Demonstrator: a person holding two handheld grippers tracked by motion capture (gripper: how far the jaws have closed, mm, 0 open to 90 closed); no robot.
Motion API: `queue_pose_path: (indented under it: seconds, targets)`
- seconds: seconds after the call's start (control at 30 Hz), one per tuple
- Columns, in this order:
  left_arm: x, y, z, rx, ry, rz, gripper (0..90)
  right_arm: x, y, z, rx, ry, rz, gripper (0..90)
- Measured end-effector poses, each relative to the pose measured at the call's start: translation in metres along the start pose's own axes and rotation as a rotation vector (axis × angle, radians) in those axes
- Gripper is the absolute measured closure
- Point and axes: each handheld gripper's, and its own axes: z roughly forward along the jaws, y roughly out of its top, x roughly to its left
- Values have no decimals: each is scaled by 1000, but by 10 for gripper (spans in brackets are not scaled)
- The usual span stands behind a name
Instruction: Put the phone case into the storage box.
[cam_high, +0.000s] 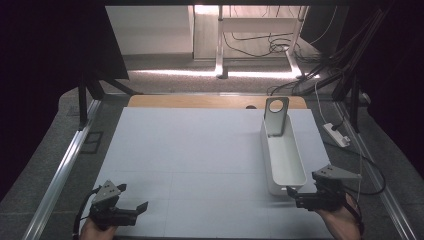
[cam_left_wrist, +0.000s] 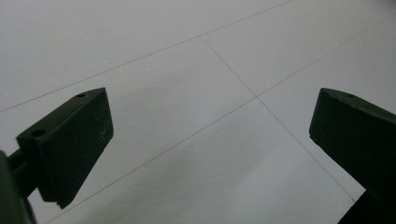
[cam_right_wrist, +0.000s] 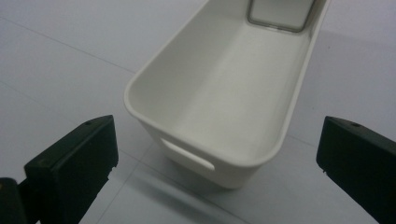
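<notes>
Lengthwise, white bin runs away from right gripper.

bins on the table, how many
1. A white bin stands on the right side of the table, just ahead of the right tongs, with a grey stand propped at its far end. Nothing hides another.

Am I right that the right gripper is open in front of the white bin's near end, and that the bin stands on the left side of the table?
Not quite: the white bin stands on the table's right side, as the high view shows. The right gripper is indeed open in front of its near end.
</notes>
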Motion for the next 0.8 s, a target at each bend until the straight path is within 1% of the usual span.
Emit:
queue_pose_path:
  seconds: [0.1,0.2,0.5,0.63,0.8]
  targets:
    - [0,0,0,0,0,1,6,1,-7,-3,-20,-8,6,0]
    - [0,0,0,0,0,2,6,3,-14,-5,-19,-6,4,0]
    - [0,0,0,-4,3,5,6,4,-30,-6,7,-9,18,0]
    - [0,0,-1,-4,3,4,6,3,-37,-7,16,-13,32,0]
    - [0,0,-1,-6,2,3,6,3,-43,-7,44,-22,38,0]
